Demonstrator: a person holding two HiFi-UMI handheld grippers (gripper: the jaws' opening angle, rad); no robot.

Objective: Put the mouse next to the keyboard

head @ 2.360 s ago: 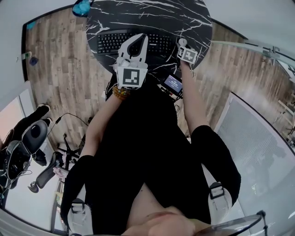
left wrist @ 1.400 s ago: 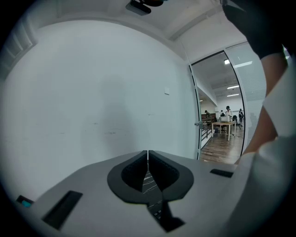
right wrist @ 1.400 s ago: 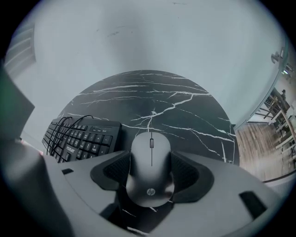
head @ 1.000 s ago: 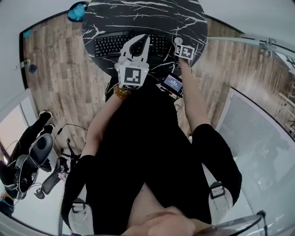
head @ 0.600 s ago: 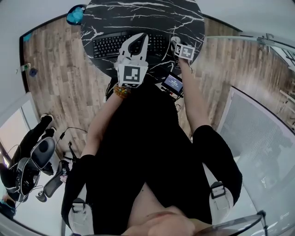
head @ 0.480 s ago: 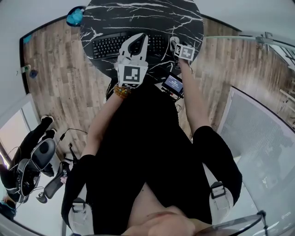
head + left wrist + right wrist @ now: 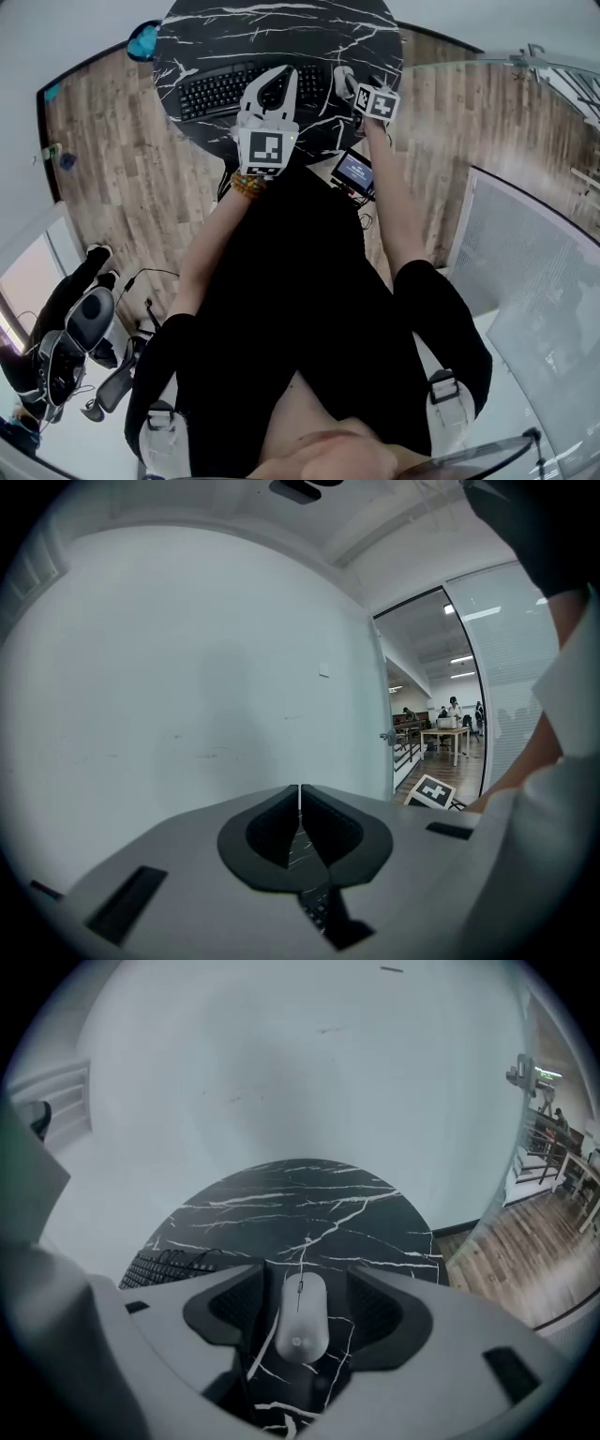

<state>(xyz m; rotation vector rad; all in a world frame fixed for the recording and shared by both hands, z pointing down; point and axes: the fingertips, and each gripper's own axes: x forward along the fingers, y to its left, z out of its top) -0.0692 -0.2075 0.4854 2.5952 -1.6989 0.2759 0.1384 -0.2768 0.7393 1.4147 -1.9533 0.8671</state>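
1. On the round black marble table (image 7: 281, 26), at the far side of the scene, a black keyboard (image 7: 220, 91) sits left of centre. A grey mouse (image 7: 343, 82) lies flat on the top, just beside the keyboard's right end.
2. Right gripper (image 7: 305, 1271) is released. Its jaws are spread with the mouse lying lengthwise between them. There is a gap on each side and no pad is touching it.
3. Left gripper (image 7: 300, 794) is clenched, pads pressed together with nothing between them. In the head view it overlaps the middle of the keyboard. Its own view faces a plain white wall, and keyboard keys show through the slot below the pads.
4. Teal object (image 7: 142, 42) sits at the table's far-left edge, well apart from the mouse.
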